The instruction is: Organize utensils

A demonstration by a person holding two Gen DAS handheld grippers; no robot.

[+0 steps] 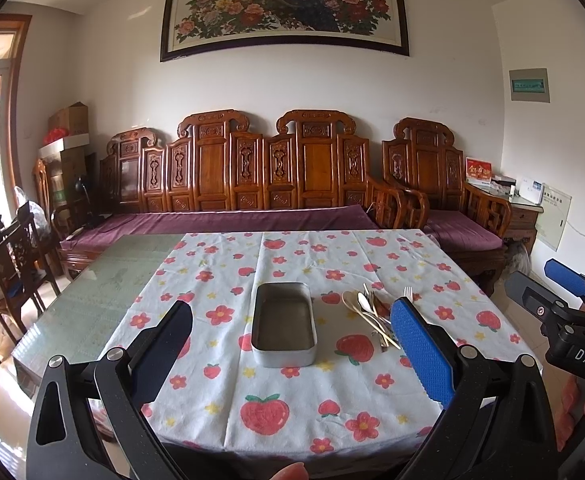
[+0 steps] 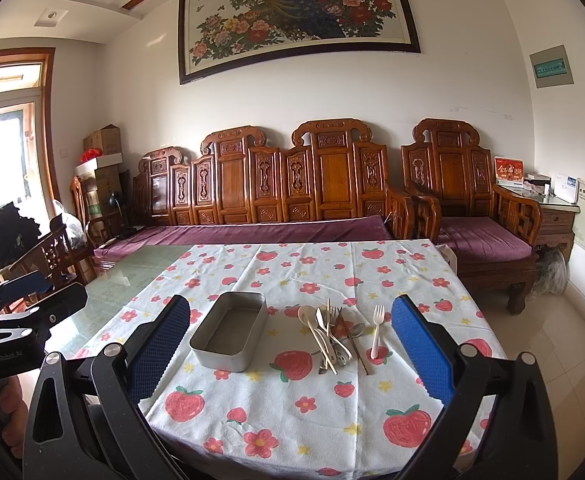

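An empty grey metal tin (image 1: 284,324) (image 2: 228,330) lies on the strawberry-print cloth. Right of it is a loose pile of utensils (image 1: 372,314) (image 2: 332,336): spoons, forks, a knife and chopsticks. A pale plastic fork (image 2: 377,330) lies apart, right of the pile. My left gripper (image 1: 292,344) is open and empty, held above the near table with the tin between its fingers in view. My right gripper (image 2: 290,344) is open and empty, above the near table, framing tin and pile. It also shows at the right edge of the left wrist view (image 1: 560,300).
The cloth (image 2: 292,412) covers the right part of a glass-topped table (image 1: 104,292). A carved wooden sofa (image 1: 252,184) with purple cushions stands behind it. Wooden chairs (image 1: 16,256) stand at the left. The left gripper's body (image 2: 16,332) shows at the left.
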